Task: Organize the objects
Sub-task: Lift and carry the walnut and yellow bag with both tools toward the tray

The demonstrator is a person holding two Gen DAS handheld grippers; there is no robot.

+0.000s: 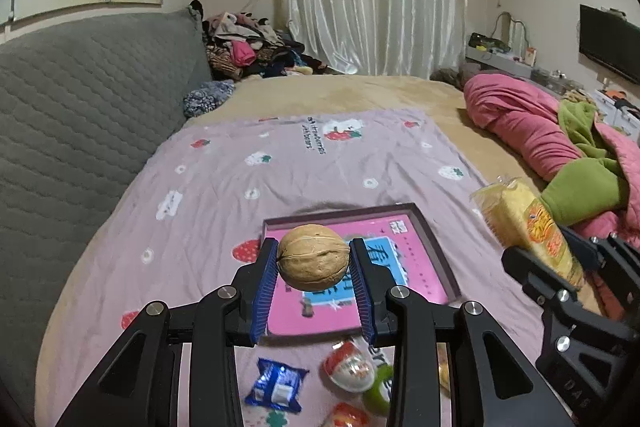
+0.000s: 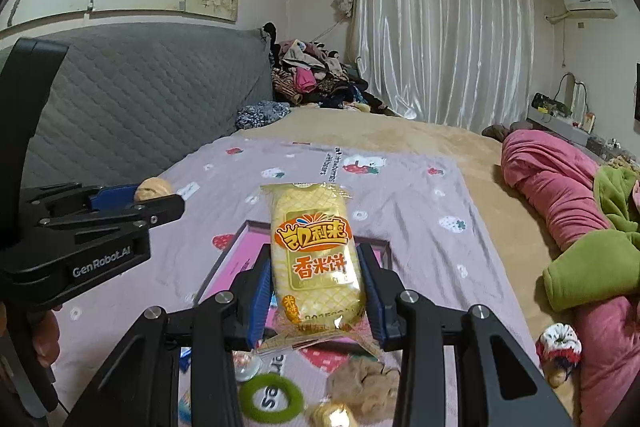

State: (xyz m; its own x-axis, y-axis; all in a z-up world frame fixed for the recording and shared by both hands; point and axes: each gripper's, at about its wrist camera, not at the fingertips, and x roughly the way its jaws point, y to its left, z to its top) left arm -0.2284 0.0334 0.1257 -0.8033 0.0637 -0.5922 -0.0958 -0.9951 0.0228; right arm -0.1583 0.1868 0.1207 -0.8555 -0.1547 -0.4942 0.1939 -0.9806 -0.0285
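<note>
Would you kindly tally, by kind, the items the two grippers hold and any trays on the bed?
Walnut: 1
Rice cracker packet: 1
Pink tray: 1
Total: 3

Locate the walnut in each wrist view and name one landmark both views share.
Left wrist view: the walnut sits low centre, clamped between the left gripper fingers.
Right wrist view: the walnut shows at the left edge, partly hidden.
Shared landmark: the pink-lined box on the bed.
</note>
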